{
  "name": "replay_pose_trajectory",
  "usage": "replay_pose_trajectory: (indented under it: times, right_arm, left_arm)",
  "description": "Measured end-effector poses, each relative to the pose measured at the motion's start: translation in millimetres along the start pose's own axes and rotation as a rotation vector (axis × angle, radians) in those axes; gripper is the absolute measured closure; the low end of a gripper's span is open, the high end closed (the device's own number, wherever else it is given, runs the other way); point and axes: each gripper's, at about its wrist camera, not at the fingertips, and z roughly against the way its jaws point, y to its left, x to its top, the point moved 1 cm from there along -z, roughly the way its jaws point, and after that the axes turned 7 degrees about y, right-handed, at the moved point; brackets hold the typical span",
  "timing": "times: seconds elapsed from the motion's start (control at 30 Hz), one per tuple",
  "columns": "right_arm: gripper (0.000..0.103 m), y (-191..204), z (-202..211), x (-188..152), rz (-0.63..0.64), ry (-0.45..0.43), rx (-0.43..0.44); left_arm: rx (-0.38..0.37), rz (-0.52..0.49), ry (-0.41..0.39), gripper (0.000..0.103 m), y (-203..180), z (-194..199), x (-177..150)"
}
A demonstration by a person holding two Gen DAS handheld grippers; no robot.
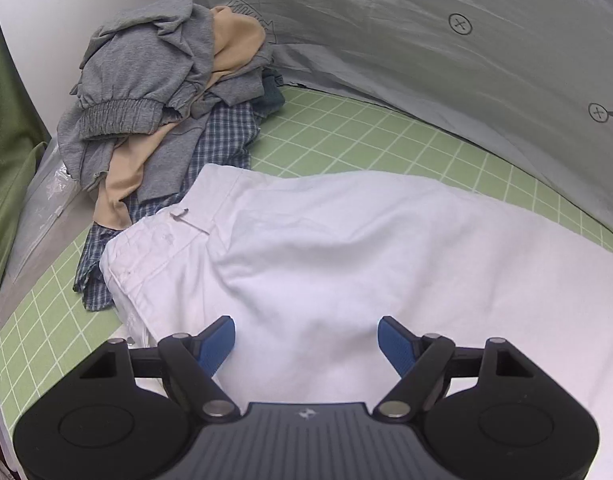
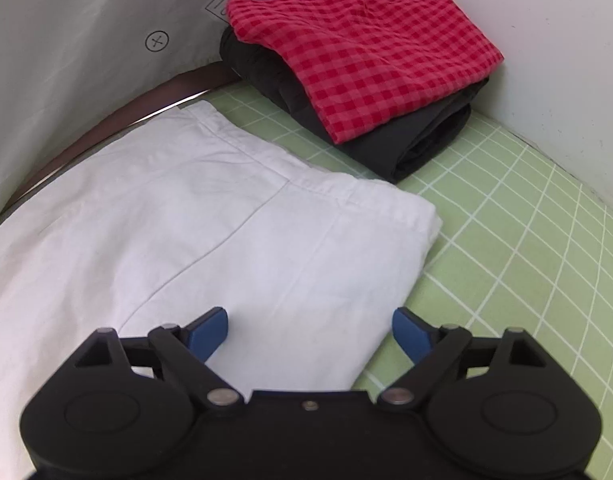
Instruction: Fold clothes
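Shorts: white shorts (image 1: 346, 240) lie spread flat on the green grid mat (image 1: 386, 136); waistband end toward the mat's left side, hem end (image 2: 326, 188) toward the right.
Left tongs: left gripper (image 1: 306, 340) spread wide, nothing between the blue pads, poised over the cloth near the waistband (image 1: 178, 240).
Right tongs: right gripper (image 2: 309, 330) spread too, holding nothing, over the near hem corner.
Left pile: loose heap (image 1: 154, 92) of grey, tan and blue-check garments at the mat's far left corner; the waistband overlaps the check cloth's edge.
Right stack: red check piece (image 2: 362, 52) folded on top of a black one (image 2: 418, 140) at the far right corner, just beside the hem, apart from it.
Handling, judged: light woven cotton, soft, limp, not slippery, nothing fragile. It will sag and drape when lifted, so two holds are better than one.
Where to grip: the stitched waistband and hem look thicker and firmer; pinch there, at corners, catching every layer.
Stage: flat shorts fit either laid out for folding or part-folded lengthways; can't tell which.
Risk: snagging the check cloth under the waistband.
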Motion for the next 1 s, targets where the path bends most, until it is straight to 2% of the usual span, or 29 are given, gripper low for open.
replay_pose_trajectory:
  times: [0.17,0.23,0.3,0.33,0.37,0.47,0.57,0.83,0.93,1.0]
  right_arm:
    - [0.006,-5,-8,1,-0.018,-0.002,0.017]
    - [0.015,-5,-4,0,-0.010,-0.030,0.035]
    - [0.055,-9,2,-3,0.017,-0.041,0.057]
    - [0.066,-11,6,-5,0.033,-0.044,0.068]
    - [0.095,-13,9,-7,0.049,-0.048,0.079]
    - [0.097,-19,20,-12,0.096,-0.058,0.113]
    - [0.097,-25,31,-17,0.143,-0.068,0.147]
    - [0.096,-100,79,-84,0.146,-0.009,0.099]
    - [0.092,-110,85,-84,0.108,0.009,0.107]
    - [0.085,-105,90,-81,0.119,-0.002,0.082]
  left_arm:
    - [-0.108,0.027,0.060,0.021,-12,15,-21]
    - [-0.149,0.018,0.076,0.021,-22,24,-32]
    - [-0.176,-0.021,0.076,0.021,-32,33,-42]
    - [-0.185,-0.045,0.070,0.021,-36,38,-45]
    - [-0.191,-0.066,0.062,0.021,-40,43,-49]
    - [-0.212,-0.089,0.041,0.021,-43,57,-54]
    - [-0.224,-0.066,0.005,0.021,-34,71,-57]
    - [-0.178,0.083,0.026,0.021,24,71,-68]
    - [-0.163,0.144,0.049,0.021,50,63,-69]
    - [-0.153,0.179,0.059,0.021,66,56,-68]
